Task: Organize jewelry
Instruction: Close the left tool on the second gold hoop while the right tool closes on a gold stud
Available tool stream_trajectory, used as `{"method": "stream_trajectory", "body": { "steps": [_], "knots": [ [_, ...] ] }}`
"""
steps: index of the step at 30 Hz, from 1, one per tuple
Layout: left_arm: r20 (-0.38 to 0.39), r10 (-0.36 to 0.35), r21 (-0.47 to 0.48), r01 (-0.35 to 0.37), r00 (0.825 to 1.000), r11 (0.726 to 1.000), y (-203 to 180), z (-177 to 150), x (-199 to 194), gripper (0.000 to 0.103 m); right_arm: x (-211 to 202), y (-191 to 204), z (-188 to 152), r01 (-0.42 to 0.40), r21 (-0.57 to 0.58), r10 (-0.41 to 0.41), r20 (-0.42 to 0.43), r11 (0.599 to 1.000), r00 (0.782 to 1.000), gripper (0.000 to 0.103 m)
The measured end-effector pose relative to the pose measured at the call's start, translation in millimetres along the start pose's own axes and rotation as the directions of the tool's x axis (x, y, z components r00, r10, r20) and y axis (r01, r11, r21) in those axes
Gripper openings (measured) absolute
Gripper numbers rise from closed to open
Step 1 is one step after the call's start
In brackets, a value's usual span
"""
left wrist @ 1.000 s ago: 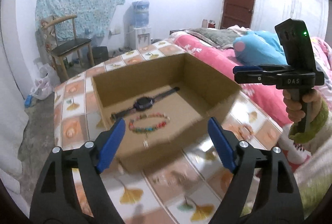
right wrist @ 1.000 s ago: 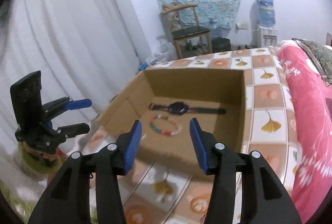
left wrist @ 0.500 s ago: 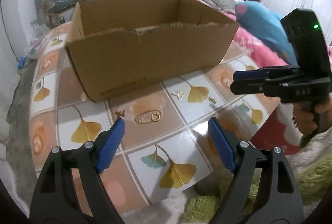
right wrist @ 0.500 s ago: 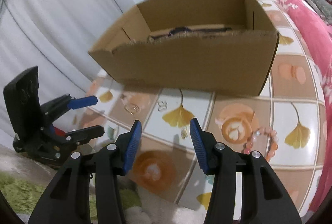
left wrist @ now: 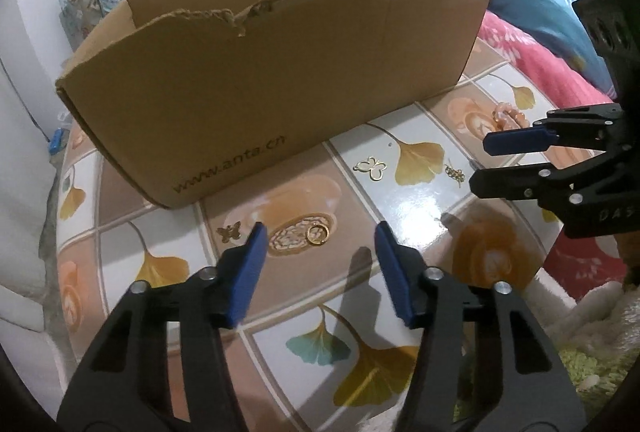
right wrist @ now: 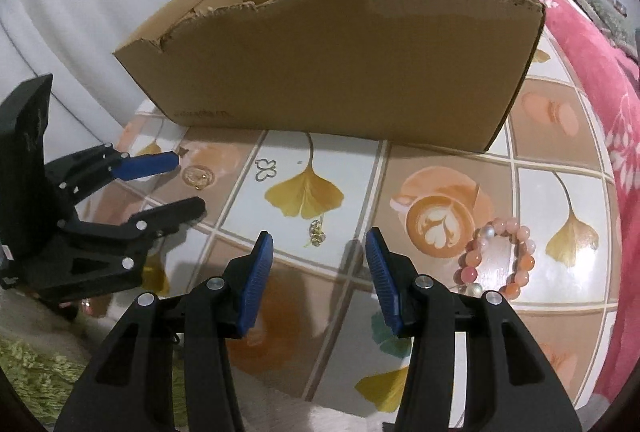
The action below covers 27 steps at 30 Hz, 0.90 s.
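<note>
Blue-padded jaws of the left gripper (left wrist: 318, 238) have just been closing and are standing half apart, empty, framing a gold ring (left wrist: 318, 233) on the tiled table (left wrist: 420, 200). Right gripper (right wrist: 319, 245) is hovering part-open, gripping nothing, just near of a small gold earring (right wrist: 317, 231). Right of it, a pink bead bracelet (right wrist: 498, 256) is lying. Beyond is sitting a cardboard box (right wrist: 340, 72).

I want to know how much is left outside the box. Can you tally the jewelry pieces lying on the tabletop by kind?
Gold ring: 1
Butterfly charms, one dark gold and one pale outline: 2
Small gold cluster piece: 1
Pink and orange bead bracelet: 1
Total: 5
</note>
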<state>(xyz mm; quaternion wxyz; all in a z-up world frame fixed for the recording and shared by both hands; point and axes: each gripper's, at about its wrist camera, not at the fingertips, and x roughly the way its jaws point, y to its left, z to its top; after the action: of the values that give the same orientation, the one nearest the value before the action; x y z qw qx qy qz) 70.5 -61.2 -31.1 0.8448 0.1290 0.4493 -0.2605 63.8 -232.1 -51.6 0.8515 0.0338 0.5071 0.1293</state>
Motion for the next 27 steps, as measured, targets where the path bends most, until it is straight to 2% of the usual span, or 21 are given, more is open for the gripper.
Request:
{"method": "stream_trajectory", "body": {
  "steps": [2, 8, 12, 16, 21, 27],
  "knots": [
    [-0.005, -0.004, 0.002, 0.004, 1.0, 1.0, 0, 0, 2, 0.047, 3, 3, 1, 0.008, -0.014, -0.008, 0.0, 1.0, 1.0, 0.046],
    [-0.017, -0.019, -0.008, 0.019, 1.0, 1.0, 2, 1, 7, 0.036, 15, 12, 2, 0.02, -0.046, -0.021, -0.009, 0.999, 1.0, 0.032],
    [-0.019, -0.018, -0.004, 0.018, 1.0, 1.0, 1, 2, 8, 0.034, 21, 15, 2, 0.031, -0.052, -0.032, -0.015, 0.998, 0.999, 0.023],
    [-0.02, -0.006, 0.006, 0.006, 1.0, 1.0, -2, 3, 9, 0.032, 28, 21, 3, 0.037, -0.053, -0.038, -0.013, 0.998, 0.999, 0.019],
    [-0.018, 0.007, 0.003, -0.007, 1.0, 1.0, -1, 3, 9, 0.023, 29, 19, 3, 0.037, -0.046, -0.038, -0.012, 0.998, 0.999, 0.014],
    [-0.017, 0.004, 0.011, -0.003, 1.0, 1.0, 1, 4, 9, 0.018, 26, 16, 3, 0.042, -0.059, -0.043, -0.009, 0.997, 0.999, 0.011]
  ]
}}
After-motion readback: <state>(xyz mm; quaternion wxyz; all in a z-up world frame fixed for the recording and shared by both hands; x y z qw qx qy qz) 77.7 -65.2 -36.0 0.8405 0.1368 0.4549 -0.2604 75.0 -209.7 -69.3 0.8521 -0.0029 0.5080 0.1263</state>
